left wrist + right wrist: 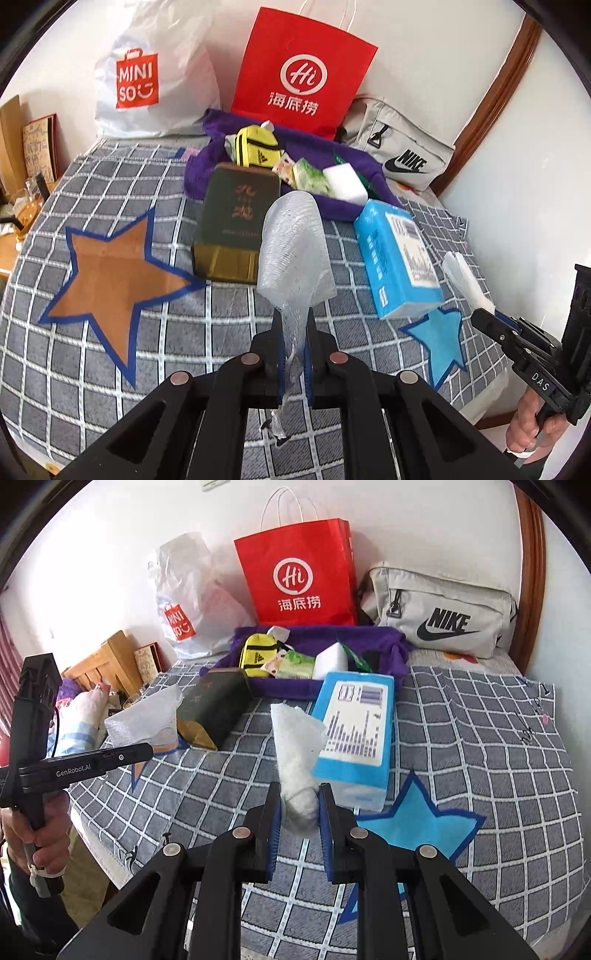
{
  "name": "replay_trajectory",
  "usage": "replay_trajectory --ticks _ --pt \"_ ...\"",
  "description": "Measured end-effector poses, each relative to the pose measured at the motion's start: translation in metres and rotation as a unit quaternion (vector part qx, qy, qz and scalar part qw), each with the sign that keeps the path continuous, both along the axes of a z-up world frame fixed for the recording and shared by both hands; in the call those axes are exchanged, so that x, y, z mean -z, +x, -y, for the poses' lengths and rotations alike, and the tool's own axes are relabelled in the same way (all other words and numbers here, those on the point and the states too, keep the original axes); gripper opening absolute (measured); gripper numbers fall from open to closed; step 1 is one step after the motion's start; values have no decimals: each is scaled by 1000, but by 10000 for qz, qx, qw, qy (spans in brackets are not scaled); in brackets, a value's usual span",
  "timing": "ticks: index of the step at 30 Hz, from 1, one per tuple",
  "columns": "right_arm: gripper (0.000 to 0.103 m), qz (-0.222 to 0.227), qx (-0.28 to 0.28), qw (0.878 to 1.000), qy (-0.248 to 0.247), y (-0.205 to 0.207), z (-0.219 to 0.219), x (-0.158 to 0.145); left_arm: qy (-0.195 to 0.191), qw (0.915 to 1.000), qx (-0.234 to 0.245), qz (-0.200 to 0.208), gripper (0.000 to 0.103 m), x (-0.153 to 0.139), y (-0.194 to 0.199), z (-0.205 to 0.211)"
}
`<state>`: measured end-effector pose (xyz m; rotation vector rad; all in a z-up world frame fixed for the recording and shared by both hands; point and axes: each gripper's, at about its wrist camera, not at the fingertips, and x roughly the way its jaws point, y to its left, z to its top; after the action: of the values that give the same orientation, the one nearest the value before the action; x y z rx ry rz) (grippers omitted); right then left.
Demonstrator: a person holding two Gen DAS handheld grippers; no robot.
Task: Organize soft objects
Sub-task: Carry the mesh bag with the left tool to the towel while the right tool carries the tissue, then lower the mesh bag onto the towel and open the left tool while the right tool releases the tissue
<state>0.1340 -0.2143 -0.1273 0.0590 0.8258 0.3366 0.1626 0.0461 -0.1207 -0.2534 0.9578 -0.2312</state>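
Left wrist: L fingers (295, 325) clamp foam net (295, 243), R fingers (299, 797) pinch white tissue (295, 746), prob. clear of bed (480, 738) edge.

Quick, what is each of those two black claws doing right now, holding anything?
Left gripper: closed on a translucent white foam net sleeve.
Right gripper: closed on a white fluffy folded cloth.

grey bedspread with white grid (110, 369) | brown star patch, blue-edged (118, 277) | light-blue star patch, darker-blue edge (413, 823) | purple cloth tray (391, 642) | red paper bag, white logo (295, 576) | yellow pouch, black stripes (258, 151) | pale blue box (354, 731)
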Motion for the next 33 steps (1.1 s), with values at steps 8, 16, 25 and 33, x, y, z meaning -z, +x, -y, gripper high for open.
replay_trajectory --ticks 8,16,25,33 --pt "19 176 67 9998 0 28 2 -20 73 9999 -15 138 8 -19 28 4" --pt "19 350 146 9993 26 65 8 -38 198 9993 -38 312 8 -38 62 8" --pt "19 418 246 9988 85 116 10 -47 283 9989 -128 357 8 -45 106 7" --pt "19 508 166 9986 -6 154 3 -50 323 9988 -174 326 8 -43 143 7"
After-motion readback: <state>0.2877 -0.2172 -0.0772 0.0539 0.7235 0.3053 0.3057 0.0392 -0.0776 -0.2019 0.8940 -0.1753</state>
